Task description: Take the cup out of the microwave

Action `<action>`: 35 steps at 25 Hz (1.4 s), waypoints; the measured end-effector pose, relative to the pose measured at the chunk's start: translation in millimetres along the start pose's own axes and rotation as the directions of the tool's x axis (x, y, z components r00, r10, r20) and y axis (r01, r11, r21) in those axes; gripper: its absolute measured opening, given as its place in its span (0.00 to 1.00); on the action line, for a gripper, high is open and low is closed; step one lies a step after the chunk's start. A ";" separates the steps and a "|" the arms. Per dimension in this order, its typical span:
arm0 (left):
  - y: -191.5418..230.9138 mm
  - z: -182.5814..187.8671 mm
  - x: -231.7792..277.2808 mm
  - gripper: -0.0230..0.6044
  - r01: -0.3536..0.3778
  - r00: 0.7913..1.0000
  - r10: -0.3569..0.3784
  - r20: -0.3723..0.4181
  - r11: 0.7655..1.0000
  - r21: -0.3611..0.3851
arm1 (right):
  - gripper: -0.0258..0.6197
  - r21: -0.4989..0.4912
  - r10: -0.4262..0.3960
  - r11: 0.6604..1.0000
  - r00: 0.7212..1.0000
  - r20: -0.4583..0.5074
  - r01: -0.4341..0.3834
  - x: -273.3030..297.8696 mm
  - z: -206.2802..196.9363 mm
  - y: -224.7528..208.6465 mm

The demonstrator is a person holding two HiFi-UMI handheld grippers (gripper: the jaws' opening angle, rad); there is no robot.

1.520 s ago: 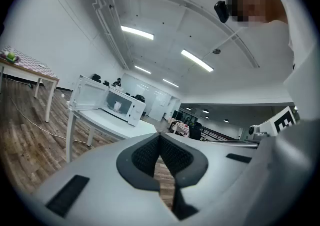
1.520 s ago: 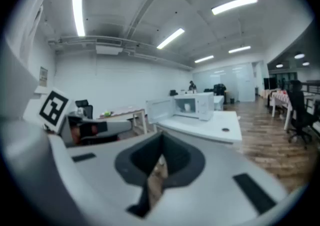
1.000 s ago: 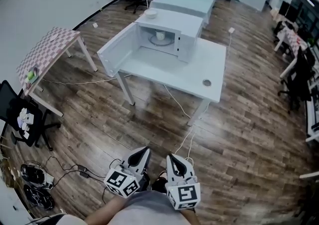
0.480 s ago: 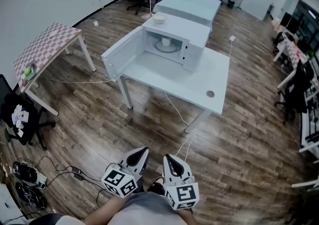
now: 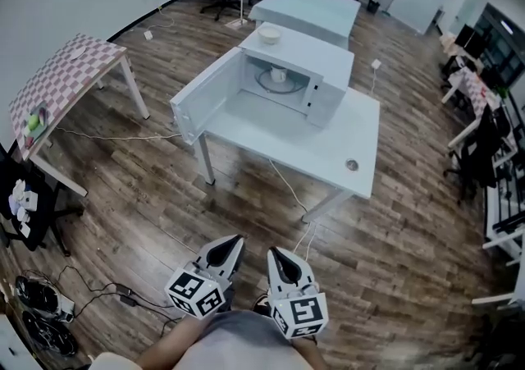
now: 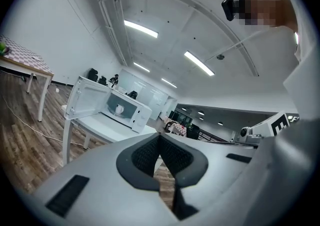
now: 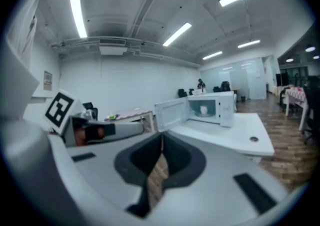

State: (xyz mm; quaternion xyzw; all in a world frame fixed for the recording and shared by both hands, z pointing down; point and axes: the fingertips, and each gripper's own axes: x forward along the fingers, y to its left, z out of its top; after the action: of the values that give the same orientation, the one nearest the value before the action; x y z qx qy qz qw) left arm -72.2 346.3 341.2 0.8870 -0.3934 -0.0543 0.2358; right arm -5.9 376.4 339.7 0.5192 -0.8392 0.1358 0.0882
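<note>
Left tongs (image 5: 236,239) and right tongs (image 5: 271,251) closed, empty, side by side

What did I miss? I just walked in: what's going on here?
A person holds a gripper in each hand; the left gripper and the right gripper are both shut and empty, well short of the white table. On it the microwave stands with its door open and the white cup inside. The cup is not yet touched.
</note>
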 end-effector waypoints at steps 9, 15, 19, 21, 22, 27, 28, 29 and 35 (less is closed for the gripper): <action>51.0 35.3 -0.1 0.05 0.078 0.997 -0.078 0.001 0.997 -0.011 | 0.08 -0.008 -0.041 0.999 0.999 0.012 0.041 58.9 20.3 30.9; 67.4 55.0 -1.3 0.05 0.120 0.993 -0.120 0.013 0.993 -0.001 | 0.08 -0.015 -0.054 0.998 0.998 0.021 0.054 82.3 26.1 47.2; 75.3 62.9 -3.4 0.05 0.127 0.991 -0.127 0.031 0.992 -0.010 | 0.08 -0.021 -0.059 0.998 0.998 0.026 0.059 88.6 33.8 49.9; 77.3 66.3 -1.5 0.05 0.135 0.990 -0.135 0.036 0.991 -0.011 | 0.08 -0.026 -0.063 0.998 0.998 0.030 0.064 90.8 38.6 50.9; 77.6 67.7 0.2 0.05 0.140 0.990 -0.139 0.038 0.990 -0.011 | 0.08 -0.028 -0.065 0.997 0.997 0.033 0.066 91.9 40.7 50.5; 80.0 74.3 8.1 0.05 0.149 0.988 -0.148 0.039 0.989 -0.004 | 0.08 -0.027 -0.069 0.997 0.997 0.044 0.070 100.6 47.3 46.4; 81.9 75.4 10.5 0.05 0.147 0.988 -0.147 0.037 0.989 -0.004 | 0.08 -0.025 -0.068 0.997 0.997 0.043 0.070 103.4 48.0 45.0; 84.4 75.7 13.7 0.05 0.147 0.989 -0.147 0.035 0.989 -0.005 | 0.08 -0.024 -0.068 0.997 0.997 0.044 0.070 106.4 48.7 43.0; 98.6 74.4 43.5 0.05 0.150 0.989 -0.150 0.006 0.988 -0.022 | 0.08 -0.009 -0.073 0.997 0.996 0.052 0.073 127.2 56.6 18.7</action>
State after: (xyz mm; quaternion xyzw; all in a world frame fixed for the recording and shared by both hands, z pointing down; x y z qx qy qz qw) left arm -129.7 229.8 324.9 0.9111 -0.3256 -0.0783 0.2402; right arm -79.7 258.5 320.3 0.5524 -0.8224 0.1144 0.0741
